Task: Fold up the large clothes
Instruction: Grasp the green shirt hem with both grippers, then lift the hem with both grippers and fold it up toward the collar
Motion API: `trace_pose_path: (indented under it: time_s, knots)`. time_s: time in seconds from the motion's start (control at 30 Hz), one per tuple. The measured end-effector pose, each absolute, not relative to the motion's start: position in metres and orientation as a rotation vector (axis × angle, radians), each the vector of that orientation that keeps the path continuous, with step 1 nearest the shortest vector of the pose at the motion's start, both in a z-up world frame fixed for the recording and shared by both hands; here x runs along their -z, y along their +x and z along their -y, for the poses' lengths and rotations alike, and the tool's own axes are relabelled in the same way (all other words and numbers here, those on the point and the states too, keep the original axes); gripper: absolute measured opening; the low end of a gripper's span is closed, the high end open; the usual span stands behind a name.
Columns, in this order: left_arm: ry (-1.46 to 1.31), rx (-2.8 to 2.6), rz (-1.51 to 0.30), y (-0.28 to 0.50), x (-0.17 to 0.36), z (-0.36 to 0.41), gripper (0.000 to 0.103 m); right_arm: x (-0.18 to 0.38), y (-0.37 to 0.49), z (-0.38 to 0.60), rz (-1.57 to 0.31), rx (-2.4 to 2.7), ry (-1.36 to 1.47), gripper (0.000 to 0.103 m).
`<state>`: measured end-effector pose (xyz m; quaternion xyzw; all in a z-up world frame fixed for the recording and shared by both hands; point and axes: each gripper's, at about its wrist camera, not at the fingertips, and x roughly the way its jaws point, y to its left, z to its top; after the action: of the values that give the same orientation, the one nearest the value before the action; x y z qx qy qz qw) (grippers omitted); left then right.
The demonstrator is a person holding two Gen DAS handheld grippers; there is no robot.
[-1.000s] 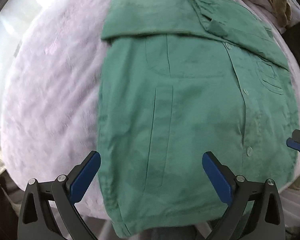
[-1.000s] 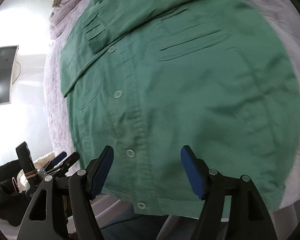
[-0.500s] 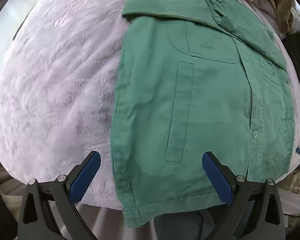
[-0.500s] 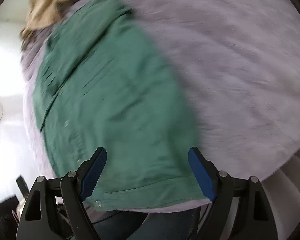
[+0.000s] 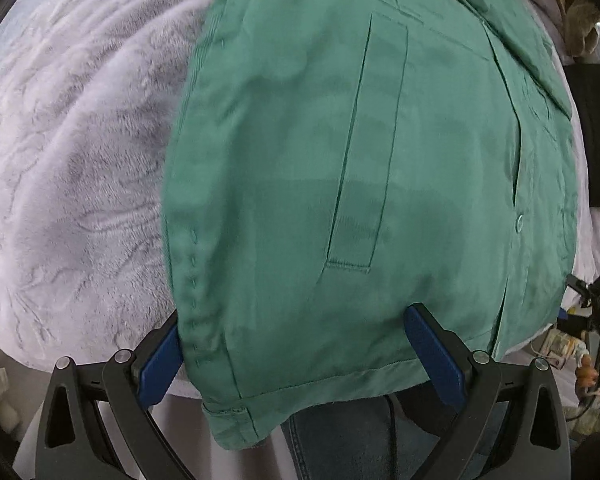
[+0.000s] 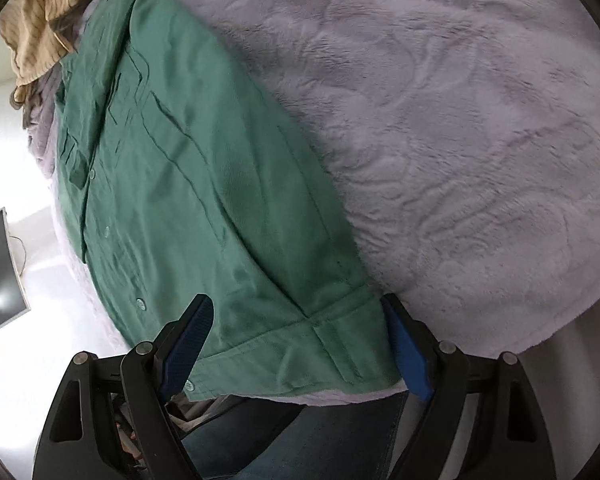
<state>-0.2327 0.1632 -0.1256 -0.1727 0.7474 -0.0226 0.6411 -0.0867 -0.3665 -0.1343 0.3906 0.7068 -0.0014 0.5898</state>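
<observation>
— Shirt point(image 5: 360, 160), green and large, is spread flat on the lilac fleece blanket point(image 6: 460, 140), with its hem laid at the near edge. How is it expected to handle?

— It is judged soft, light and limp, so the hem corners should be taken. The left gripper point(image 5: 300, 356) is held wide open over the hem, and the right gripper point(image 6: 300, 344) is held wide open too; nothing is gripped.

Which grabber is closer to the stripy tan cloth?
Neither clearly: the stripy tan cloth lies beyond the shirt's far end, while the left gripper and right gripper straddle its near hem.
</observation>
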Motion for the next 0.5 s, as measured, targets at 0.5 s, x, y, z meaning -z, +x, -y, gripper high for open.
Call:
trace_pose_path:
  time_s: [0.5]
  knots:
    - [-0.457,0.120,-1.727,-0.247,0.127,-0.144,0.102,0.145,-0.073,0.329,-1.703,-0.265,0.968,0.087]
